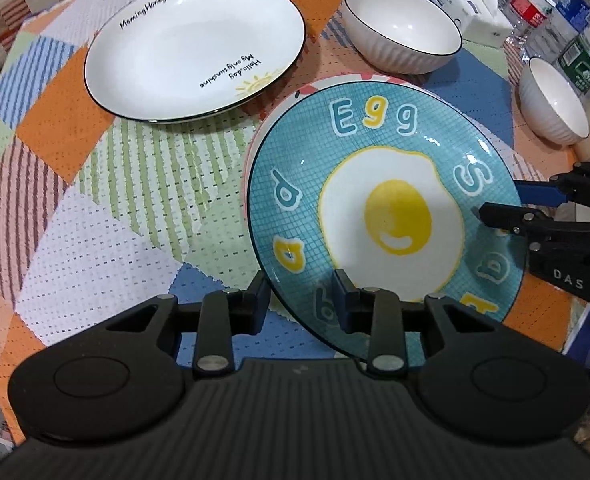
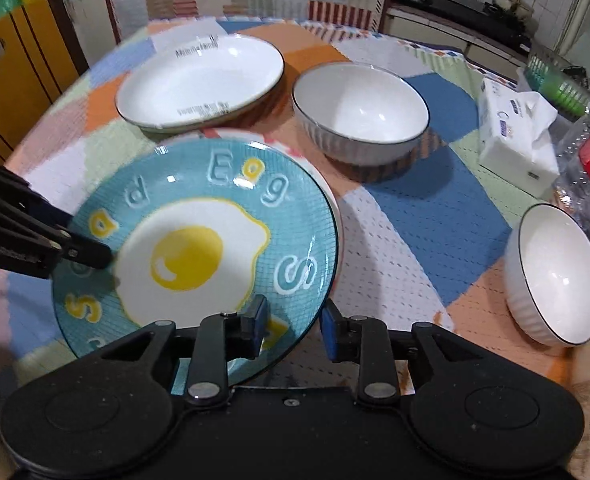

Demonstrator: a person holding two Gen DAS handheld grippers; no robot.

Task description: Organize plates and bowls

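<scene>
The left hand-held gripper straddles the near rim of the blue egg plate, narrow, pads seemingly pressing it. The right hand-held gripper straddles the opposite rim with a visible gap. The plate lies on a pink-edged plate, mostly hidden. Beyond, on the patchwork-covered bench: an empty white plate and two empty white bowls, well apart; bottles crowd the bench's right edge
</scene>
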